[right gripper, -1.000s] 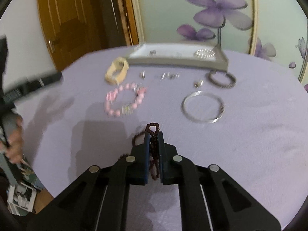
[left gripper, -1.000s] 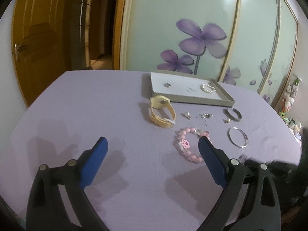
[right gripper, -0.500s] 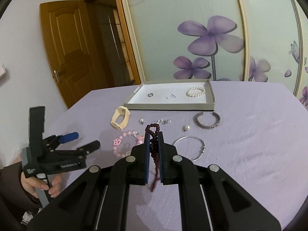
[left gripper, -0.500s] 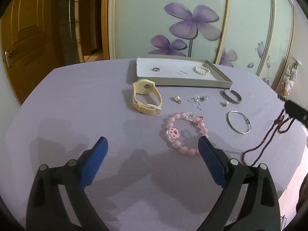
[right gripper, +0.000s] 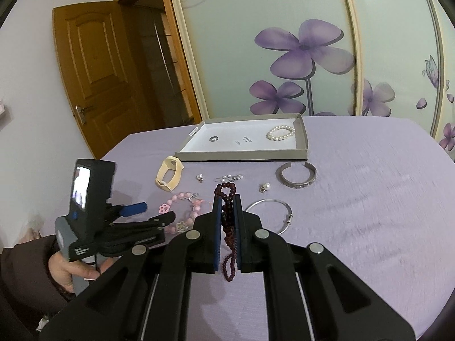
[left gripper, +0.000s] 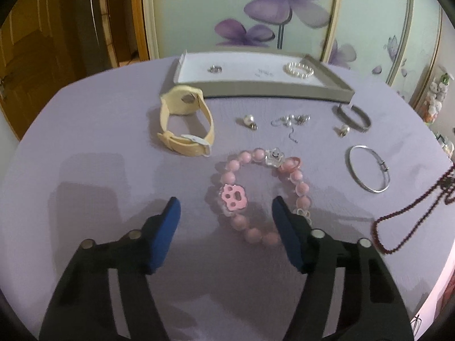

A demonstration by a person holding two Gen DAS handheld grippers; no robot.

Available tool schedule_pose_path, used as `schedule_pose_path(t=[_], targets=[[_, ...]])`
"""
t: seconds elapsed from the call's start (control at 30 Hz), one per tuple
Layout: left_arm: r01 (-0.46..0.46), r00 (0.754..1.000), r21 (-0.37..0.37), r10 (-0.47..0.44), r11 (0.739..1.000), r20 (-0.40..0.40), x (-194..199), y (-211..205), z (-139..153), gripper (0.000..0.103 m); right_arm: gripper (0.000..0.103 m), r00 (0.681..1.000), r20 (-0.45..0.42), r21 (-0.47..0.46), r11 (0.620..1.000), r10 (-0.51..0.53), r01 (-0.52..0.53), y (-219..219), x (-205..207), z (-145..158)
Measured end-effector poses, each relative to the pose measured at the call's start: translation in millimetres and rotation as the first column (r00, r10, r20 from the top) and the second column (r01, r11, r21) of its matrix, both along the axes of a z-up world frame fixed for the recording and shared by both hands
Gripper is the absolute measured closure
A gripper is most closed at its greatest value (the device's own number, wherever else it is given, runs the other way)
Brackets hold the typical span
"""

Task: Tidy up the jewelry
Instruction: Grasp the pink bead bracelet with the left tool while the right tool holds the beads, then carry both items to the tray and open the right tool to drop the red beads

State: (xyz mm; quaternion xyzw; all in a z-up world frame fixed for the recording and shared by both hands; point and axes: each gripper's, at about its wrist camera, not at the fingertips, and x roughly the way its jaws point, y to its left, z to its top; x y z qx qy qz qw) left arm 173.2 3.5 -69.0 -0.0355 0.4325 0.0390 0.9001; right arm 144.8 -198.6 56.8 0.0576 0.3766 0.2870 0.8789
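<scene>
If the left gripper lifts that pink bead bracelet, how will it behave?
Probably floppy: the pink bead bracelet is separate strung beads, so it should sag like the dark bead string hanging from the right gripper. Round beads may slip between flat pads.

No legible text, label, brand or number on any surface; small marks inside the tray (right gripper: 302, 153) too blurred to read.
</scene>
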Motion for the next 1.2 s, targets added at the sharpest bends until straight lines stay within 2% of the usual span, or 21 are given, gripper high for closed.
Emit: schedule_pose_path(t=[0.13, 0.2, 0.27, 0.3, 0.53, 0.83, 1.2], targets=[[-0.014, 1.000, 0.026, 0.014, 1.000, -0.015, 10, -3, -2, 0.045, 0.095, 1.000, -0.005, 0.007, 1.000, -0.002, 0.002, -1, 2, 0], [-0.004, 1.000, 0.035, 0.004, 0.999, -0.014, 12, -6, -2, 0.053, 0.095, 1.000, -0.007, 0.011, 1.000, -0.002, 0.002, -1, 2, 0], [0.017, 1.000, 0.047, -0.017, 0.999, -0.009, 11, -11, -1, 0.077, 0.095, 1.000, -0.010, 0.012, 1.000, -0.002, 0.002, -1, 3, -1], [0.025, 1.000, 0.056, -0.025, 0.998, -0.008, 11, -13, -1, 0.080, 0.095, 1.000, -0.011, 0.013, 1.000, -0.002, 0.003, -1, 4, -1], [0.055, 0.998, 0.037, -0.056, 0.998, 0.009, -2, -7, 11, 0.080, 0.095, 1.000, 0.028, 0.032, 0.999, 0.001, -0.002, -4, 4, 13], [0.122, 0.979, 0.022, -0.124, 0.992, 0.160, -37, -3, 80, 0.080, 0.095, 0.990, 0.137, 0.044, 0.999, -0.021, 0.015, -7, 11, 52], [0.101, 0.949, 0.038, -0.107, 0.994, 0.297, -60, 12, 139, 0.080, 0.095, 0.979, 0.200, 0.054, 0.998, -0.028, 0.018, -5, 19, 76]])
